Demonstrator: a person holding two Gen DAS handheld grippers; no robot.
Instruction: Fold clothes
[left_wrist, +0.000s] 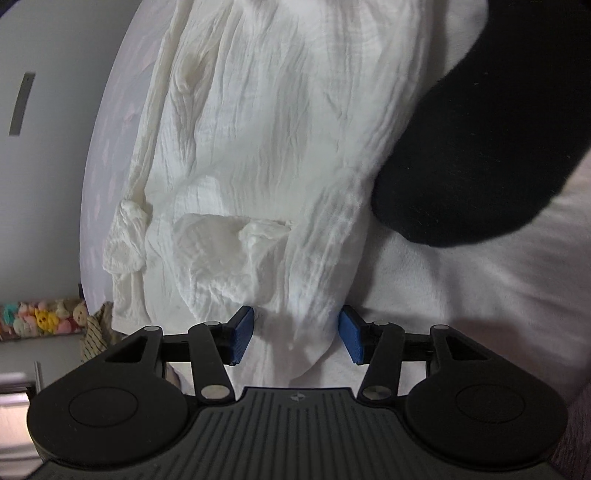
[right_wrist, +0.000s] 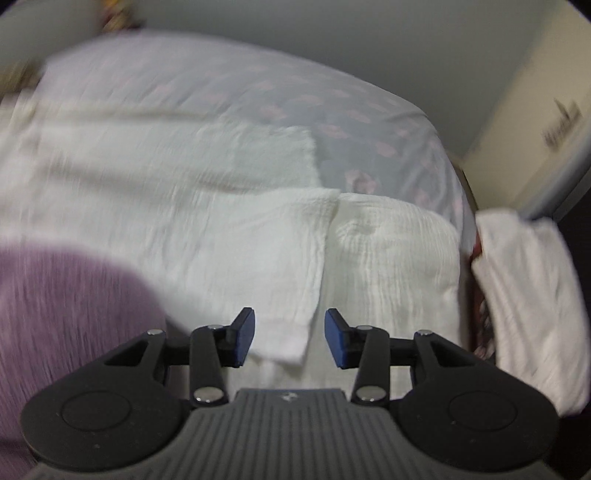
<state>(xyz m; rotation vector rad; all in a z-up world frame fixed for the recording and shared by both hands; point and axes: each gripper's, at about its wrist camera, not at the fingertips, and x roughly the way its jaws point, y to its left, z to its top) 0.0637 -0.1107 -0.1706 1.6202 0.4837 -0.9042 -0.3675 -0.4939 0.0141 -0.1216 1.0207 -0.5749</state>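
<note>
Two tools were in my hands, both tilted down over the bed. My left tool (left_wrist: 296, 335) stood partly apart, its blue pads (left_wrist: 242, 334) clear of the cloth, with a fold of the white crinkled garment (left_wrist: 258, 147) lying loose between them and nothing gripped. From there the garment ran away toward twelve o'clock, rumpled, a small patch pocket (left_wrist: 221, 251) just beyond the pads. At two o'clock a black sleeve (left_wrist: 480, 147) lay over its edge. The bed sheet (left_wrist: 107, 155), pale with faint pink marks, showed at ten o'clock.

My right tool (right_wrist: 289, 338) also stood partly apart and empty, its pads above the garment's folded edge (right_wrist: 295, 295). Purple knit fabric (right_wrist: 66, 302) filled eight o'clock. Farther out, at one o'clock, the patterned sheet was bare; another white cloth (right_wrist: 528, 295) sat blurred at three o'clock.
</note>
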